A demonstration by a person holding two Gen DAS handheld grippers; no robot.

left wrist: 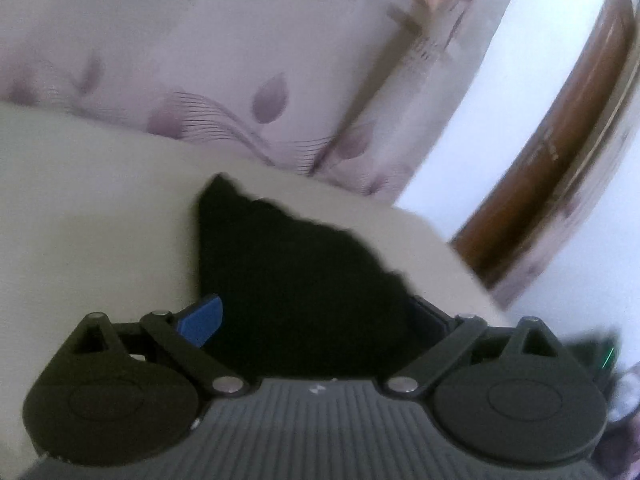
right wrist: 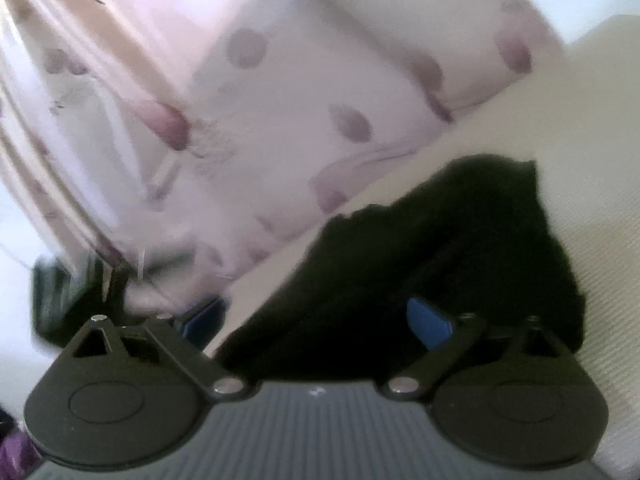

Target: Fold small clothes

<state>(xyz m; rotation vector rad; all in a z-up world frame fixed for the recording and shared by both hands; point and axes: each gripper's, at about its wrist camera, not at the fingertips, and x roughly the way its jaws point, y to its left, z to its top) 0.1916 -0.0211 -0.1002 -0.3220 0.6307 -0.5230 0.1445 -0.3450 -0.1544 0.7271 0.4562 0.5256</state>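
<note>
Left tool (left wrist: pixel 316 320), black with blue-padded fingers, stands spread wide over the small black cloth garment (left wrist: pixel 296 280), which fills the lower middle of its view and tapers to a point toward the centre; one blue pad (left wrist: pixel 202 324) shows at the lower left and the other finger sits in shadow at the lower right, and nothing looks pinched between them, so I judge this tool released, with the cloth lying under and between its fingers rather than held. The right tool (right wrist: pixel 320 318) is likewise splayed, one blue pad at the lower left over pale fabric and the other at the lower right against the dark cloth, which runs from the lower middle up to the right of centre in that view; it too seems to grip nothing. The garment rests on a cream, finely woven surface (left wrist: pixel 80 220) that looks like a bed or cushion more than a table, a flat open place that suits laying cloth out for a fold. Behind it, across the upper part of both views, hangs a pale lilac curtain with purple leaf prints (left wrist: pixel 200 60), and a brown wooden frame (left wrist: pixel 560 140) curves down the right edge of the left view. Both tools flank the cloth, probably to take fresh hold of its edges, though blur hides where its hems lie
</note>
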